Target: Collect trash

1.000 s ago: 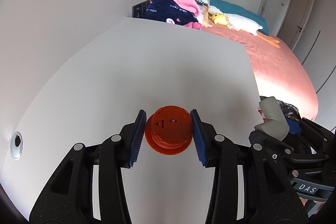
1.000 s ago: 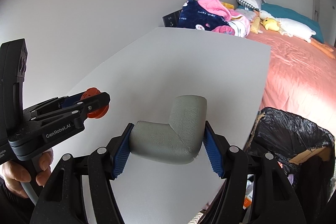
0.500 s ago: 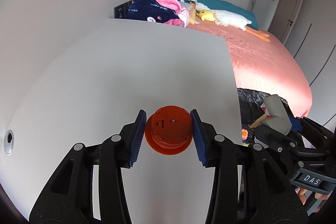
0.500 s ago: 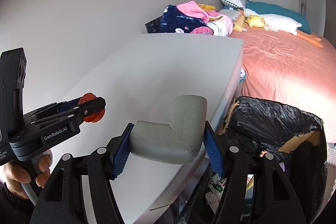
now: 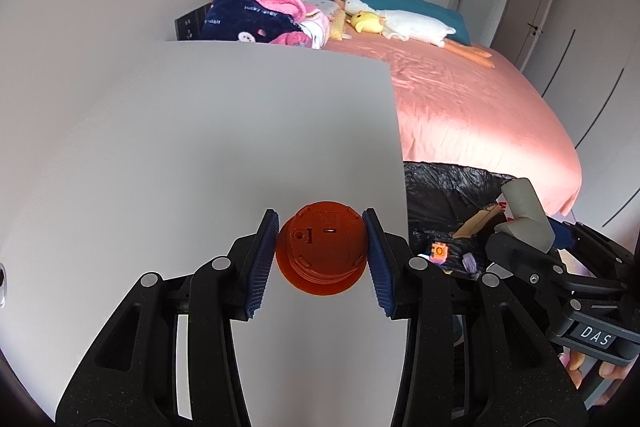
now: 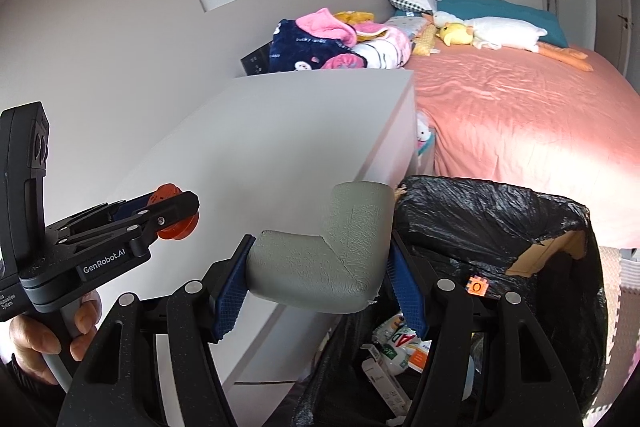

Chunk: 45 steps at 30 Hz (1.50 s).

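Left gripper [image 5: 322, 253]: clamped on orange cap [image 5: 322, 247], over desk [image 5: 200, 147], shifted toward edge. Right gripper [image 6: 320, 277]: clamped on grey foam [image 6: 320, 263], moved off desk to bin [image 6: 552, 227] rim. Drop judged imminent.

Right tool [image 6: 320, 281]: blue pads clamped on grey L-shaped foam corner piece [image 6: 324, 259], near centre.
Left tool [image 6: 176, 213]: near left, gripping orange round plastic piece [image 6: 170, 193] above white worktop [image 6: 260, 147].
Bin with black bag [image 6: 500, 223]: near right, beside worktop edge; packaging and a small orange tile inside.
Bed [image 6: 520, 115]: far right, pink sheet, plush toys, clothes heap.
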Available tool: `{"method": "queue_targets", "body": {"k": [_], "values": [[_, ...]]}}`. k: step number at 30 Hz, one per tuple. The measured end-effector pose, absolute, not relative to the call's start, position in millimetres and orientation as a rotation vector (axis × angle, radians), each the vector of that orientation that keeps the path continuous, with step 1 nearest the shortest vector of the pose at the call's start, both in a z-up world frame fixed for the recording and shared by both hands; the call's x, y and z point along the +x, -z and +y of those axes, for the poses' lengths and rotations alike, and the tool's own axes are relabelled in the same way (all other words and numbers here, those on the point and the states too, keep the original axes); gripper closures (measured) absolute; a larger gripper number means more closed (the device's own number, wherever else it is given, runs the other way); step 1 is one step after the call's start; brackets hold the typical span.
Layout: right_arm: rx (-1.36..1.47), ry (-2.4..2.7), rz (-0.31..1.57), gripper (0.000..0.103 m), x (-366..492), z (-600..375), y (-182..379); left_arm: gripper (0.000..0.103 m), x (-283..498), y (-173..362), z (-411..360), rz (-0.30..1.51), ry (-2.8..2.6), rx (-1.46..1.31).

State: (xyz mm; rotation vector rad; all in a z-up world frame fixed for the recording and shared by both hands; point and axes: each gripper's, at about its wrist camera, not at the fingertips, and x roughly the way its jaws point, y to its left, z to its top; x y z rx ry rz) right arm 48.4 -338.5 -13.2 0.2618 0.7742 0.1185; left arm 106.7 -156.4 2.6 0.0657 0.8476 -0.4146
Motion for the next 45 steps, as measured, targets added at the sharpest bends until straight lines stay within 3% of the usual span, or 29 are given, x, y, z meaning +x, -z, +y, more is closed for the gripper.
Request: {"method": "queue_targets", "body": {"k": [41,42,43,44,45], "values": [[0.425,0.124,0.671,0.037,-20.2,-484.3,0.1,0.059,70.1,5.5,-309.3,0.88,0.686,0.225],[0.439,0.129,0.662,0.035,-22.7,-488.3,-0.4,0.053,68.5,6.3,-311.5,0.889,0.708,0.229],[0.453,0.138,0.652,0.03,-25.4,-492.4,-0.4,0.022,67.1,6.4,-312.8,0.894,0.713,0.23],[0.468,0.159,0.639,0.016,-28.3,-496.5,-1.2,0.006,65.0,5.4,-313.6,0.883,0.696,0.228],[0.478,0.179,0.624,0.012,-30.8,-498.5,-2.5,0.006,63.1,3.7,-312.7,0.862,0.696,0.222]]}}
